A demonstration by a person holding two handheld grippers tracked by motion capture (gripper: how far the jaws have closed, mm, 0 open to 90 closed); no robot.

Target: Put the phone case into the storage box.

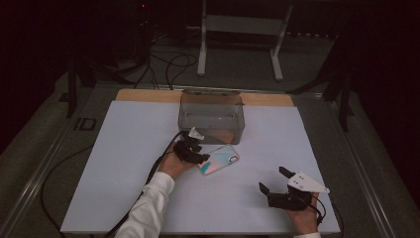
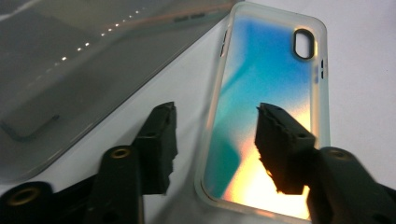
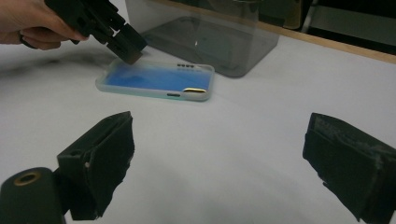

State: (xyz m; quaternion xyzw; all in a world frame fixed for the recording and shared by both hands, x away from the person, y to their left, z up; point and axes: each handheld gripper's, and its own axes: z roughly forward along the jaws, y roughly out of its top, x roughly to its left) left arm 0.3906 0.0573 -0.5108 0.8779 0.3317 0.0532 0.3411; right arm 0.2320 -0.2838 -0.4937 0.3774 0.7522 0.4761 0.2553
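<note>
An iridescent blue-and-orange phone case (image 1: 220, 159) (image 2: 261, 93) (image 3: 159, 77) lies flat on the white table sheet (image 1: 124, 163), just in front of a clear plastic box (image 1: 212, 116) (image 2: 70, 70) (image 3: 210, 32). My left gripper (image 1: 193, 151) (image 2: 215, 112) (image 3: 126, 49) hovers low over the case's near end, open. One jaw is over the bare sheet beside the case's long edge and the other is above the case's face; the pads do not press on it. My right gripper (image 1: 272, 178) (image 3: 219, 135) stands wide open near the front right of the sheet, with nothing between its jaws.
A wooden strip (image 1: 143, 95) runs along the sheet's far edge behind the box. Beyond the table stand a white metal frame (image 1: 237, 25) and loose cables (image 1: 168, 64) on the floor. The left gripper's cable (image 1: 158, 163) trails toward the front left.
</note>
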